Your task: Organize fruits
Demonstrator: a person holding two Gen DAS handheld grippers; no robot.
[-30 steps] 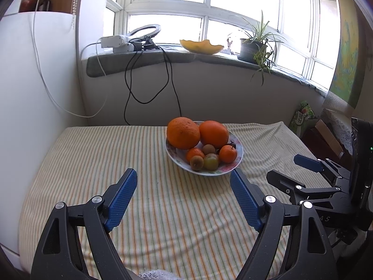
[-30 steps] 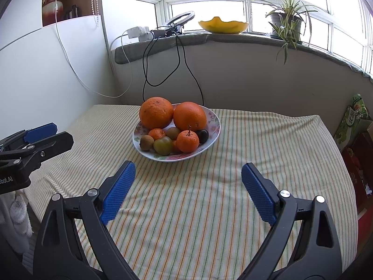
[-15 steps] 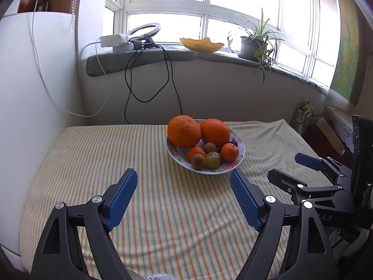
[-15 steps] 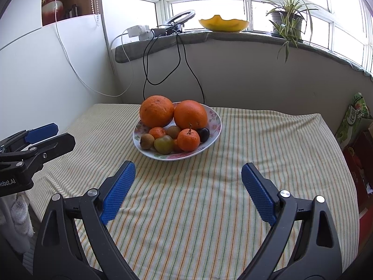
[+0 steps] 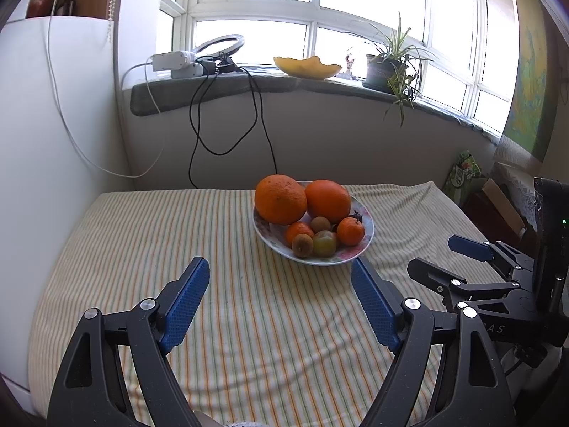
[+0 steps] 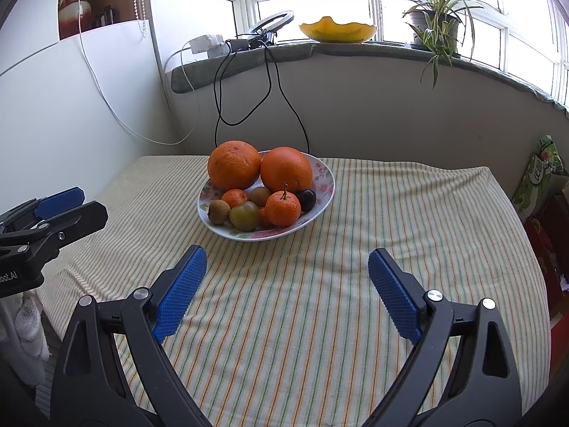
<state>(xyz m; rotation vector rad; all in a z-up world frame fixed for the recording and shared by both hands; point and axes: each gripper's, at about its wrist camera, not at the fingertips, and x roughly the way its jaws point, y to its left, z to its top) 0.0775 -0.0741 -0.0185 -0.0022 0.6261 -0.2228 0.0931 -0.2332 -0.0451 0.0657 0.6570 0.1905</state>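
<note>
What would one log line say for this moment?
left gripper: open, empty | right gripper: open, empty | fruit plate: full, untouched | phase: approach

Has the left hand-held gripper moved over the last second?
Yes. In its own view the fruit plate sits higher and farther from the left hand-held gripper, so it has tilted down or backed off slightly.
</note>
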